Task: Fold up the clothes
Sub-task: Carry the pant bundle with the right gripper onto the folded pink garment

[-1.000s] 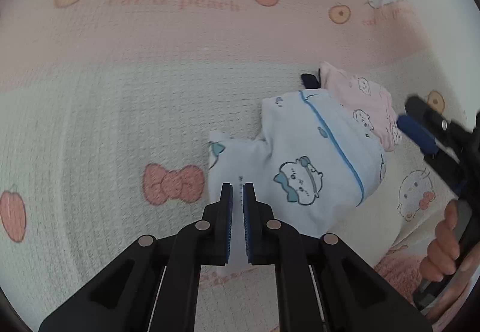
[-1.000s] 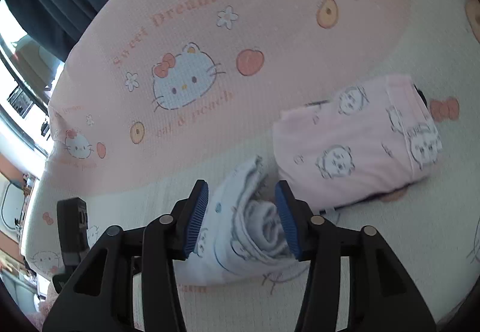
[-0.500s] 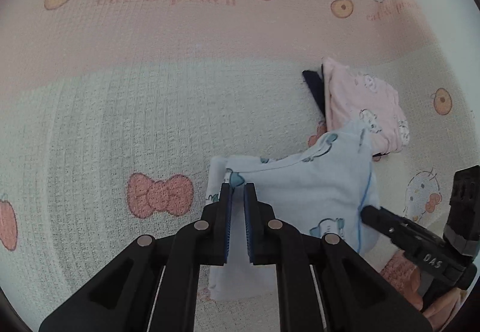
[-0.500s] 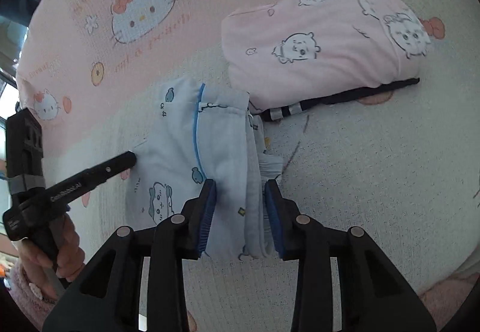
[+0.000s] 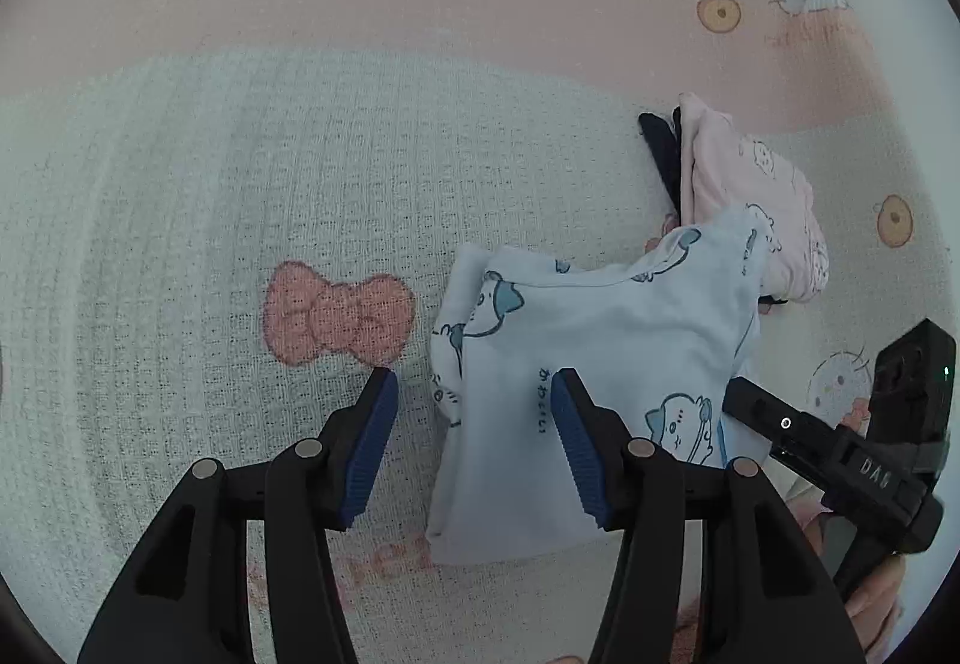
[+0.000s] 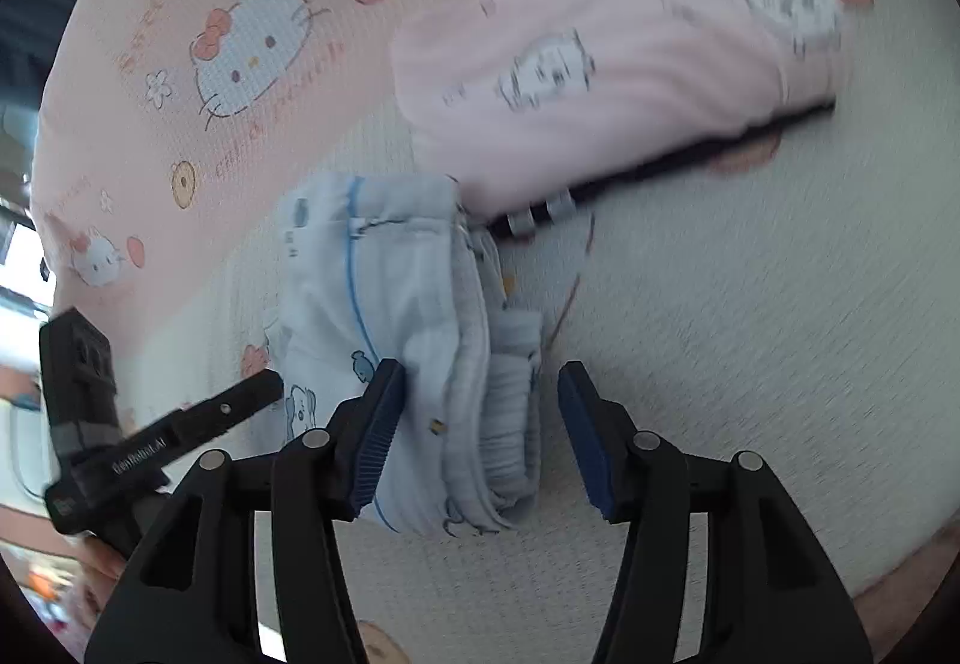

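The left claw (image 5: 474,394) is released, its blue pads spread wide; the near-left corner of the pale blue garment (image 5: 600,364) lies between and just beyond them, with the right pad over the cloth and the left pad over bare bedspread (image 5: 240,184). The right claw (image 6: 480,400) is released too, jaws parted around the thick folded edge of the same garment, where the stacked layers show end-on; whether either pad touches the fabric cannot be told through the blur. So the blue piece lies on the bed, folded into a compact bundle, directly ahead of both claws, which face it from opposite sides — each claw shows at the edge of the other's view. Beyond the bundle, touching or nearly touching its far end, sits a folded pink garment (image 6: 630,58) on top of a dark one (image 5: 663,157) whose edge peeks out below. The step in hand looks like the close of the fold on the blue piece: both grips are let go and the bundle keeps its shape. The next move, as I judge it, calls for backing the claws off without snagging the loose layers — or for a fresh grip on the whole thickness if the bundle is to join the pile beyond it.
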Demonstrator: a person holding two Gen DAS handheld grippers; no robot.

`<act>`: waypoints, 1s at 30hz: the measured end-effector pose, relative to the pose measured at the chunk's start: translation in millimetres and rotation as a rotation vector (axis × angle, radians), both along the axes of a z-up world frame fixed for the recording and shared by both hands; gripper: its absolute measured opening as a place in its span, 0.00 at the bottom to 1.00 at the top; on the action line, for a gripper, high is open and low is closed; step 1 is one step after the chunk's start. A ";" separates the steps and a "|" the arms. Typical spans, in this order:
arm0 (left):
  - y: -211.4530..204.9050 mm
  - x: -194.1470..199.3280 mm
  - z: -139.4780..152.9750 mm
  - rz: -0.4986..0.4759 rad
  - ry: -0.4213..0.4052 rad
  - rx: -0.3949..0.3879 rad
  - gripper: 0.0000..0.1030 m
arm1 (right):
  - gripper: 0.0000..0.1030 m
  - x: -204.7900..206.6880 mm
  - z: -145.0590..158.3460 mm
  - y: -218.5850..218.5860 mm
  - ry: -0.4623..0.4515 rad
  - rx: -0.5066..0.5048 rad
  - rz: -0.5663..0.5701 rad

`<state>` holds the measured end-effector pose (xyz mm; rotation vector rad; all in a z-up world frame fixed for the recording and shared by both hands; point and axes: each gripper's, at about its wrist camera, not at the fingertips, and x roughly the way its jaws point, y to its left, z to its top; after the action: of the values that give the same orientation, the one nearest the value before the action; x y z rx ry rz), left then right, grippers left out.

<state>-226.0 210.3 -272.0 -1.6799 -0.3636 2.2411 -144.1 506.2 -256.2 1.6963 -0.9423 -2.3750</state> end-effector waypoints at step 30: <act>121.8 -61.9 139.9 -0.119 0.348 0.190 0.15 | 0.43 -58.6 168.3 47.0 0.506 0.089 0.027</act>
<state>-287.9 332.1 -132.1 -1.1592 -0.3653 2.2733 -202.6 553.2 -87.9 1.0250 -0.7289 -2.6611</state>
